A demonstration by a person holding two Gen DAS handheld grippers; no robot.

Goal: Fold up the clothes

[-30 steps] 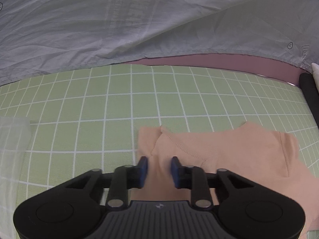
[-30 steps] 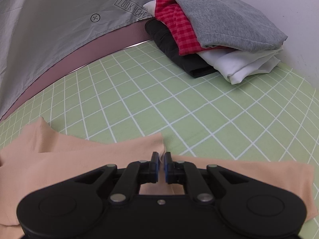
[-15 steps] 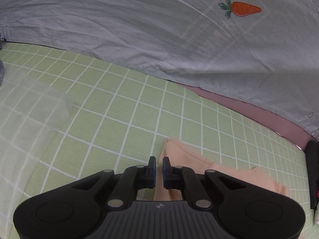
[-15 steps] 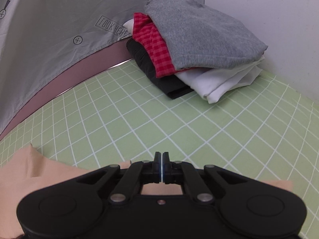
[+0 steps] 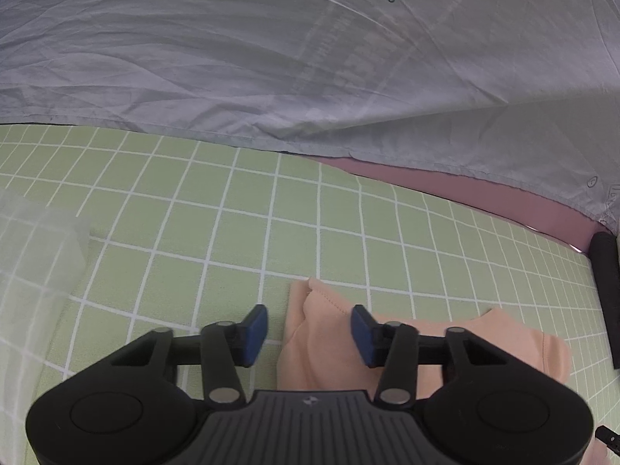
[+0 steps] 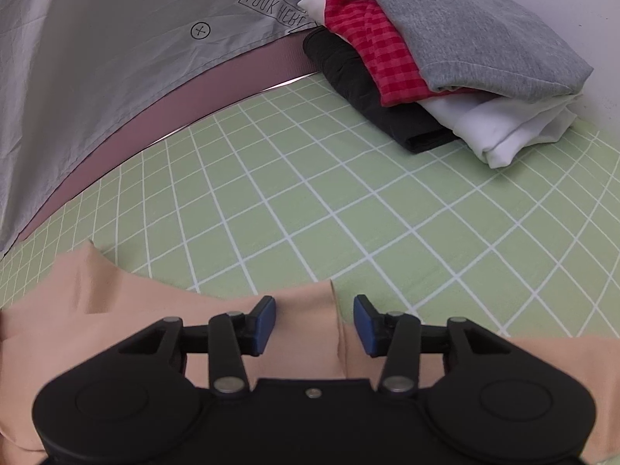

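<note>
A peach garment (image 5: 325,333) lies flat on the green checked mat (image 5: 240,232). In the left wrist view my left gripper (image 5: 309,333) is open, its blue pads straddling the garment's left corner without gripping it. In the right wrist view the same peach garment (image 6: 155,310) spreads across the bottom, with a raised fold edge between the pads. My right gripper (image 6: 314,323) is open above that fold. The cloth under both gripper bodies is hidden.
A stack of folded clothes (image 6: 445,50), grey on top of red check, white and black, sits at the far right on the mat (image 6: 348,201). A grey sheet (image 5: 271,58) with a carrot print hangs behind, over a pink edge (image 5: 484,197). Translucent plastic (image 5: 31,255) lies at left.
Both grippers were shut on the peach garment half a second ago and have now opened, letting it go. The cloth lies on the mat.
</note>
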